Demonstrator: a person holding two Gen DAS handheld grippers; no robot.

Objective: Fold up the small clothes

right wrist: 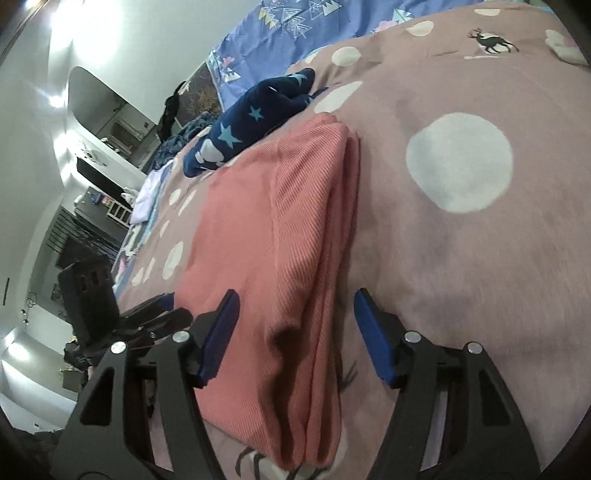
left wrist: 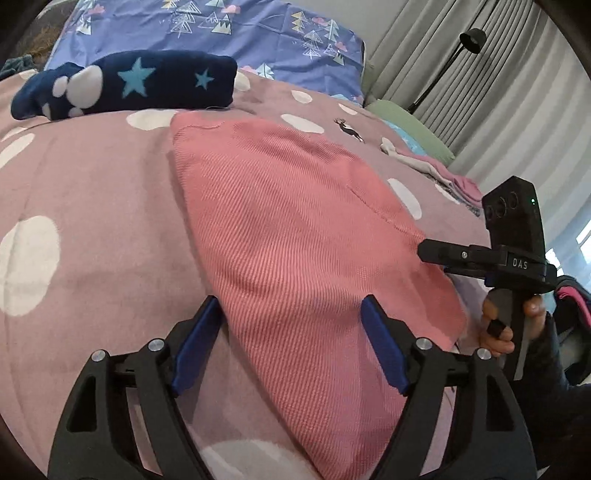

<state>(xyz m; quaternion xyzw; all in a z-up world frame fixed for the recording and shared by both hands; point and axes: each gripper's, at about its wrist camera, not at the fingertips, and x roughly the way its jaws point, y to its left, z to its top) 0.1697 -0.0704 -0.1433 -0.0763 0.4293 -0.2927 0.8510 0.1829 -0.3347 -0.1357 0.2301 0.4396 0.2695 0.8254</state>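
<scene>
A pink ribbed garment (left wrist: 288,221) lies folded into a long strip on the mauve dotted bedspread (left wrist: 92,184). My left gripper (left wrist: 291,310) stands open over the strip's near end, with one blue pad at its left edge and the other above the cloth. At the strip's right corner, a hand holds my right gripper (left wrist: 424,253). In the right wrist view the pink garment (right wrist: 266,240) shows its stacked folded edges running between the open jaws of my right gripper (right wrist: 295,301). The pads do not press the cloth. My left gripper (right wrist: 166,308) shows at the left.
A folded navy garment with stars (left wrist: 129,83) lies just beyond the pink one, also visible as the navy garment (right wrist: 258,114). A blue patterned pillow (left wrist: 221,29) sits behind it. Loose pale clothes (left wrist: 436,166) and a green cushion (left wrist: 406,125) lie at the right, near a floor lamp (left wrist: 469,40) and curtains.
</scene>
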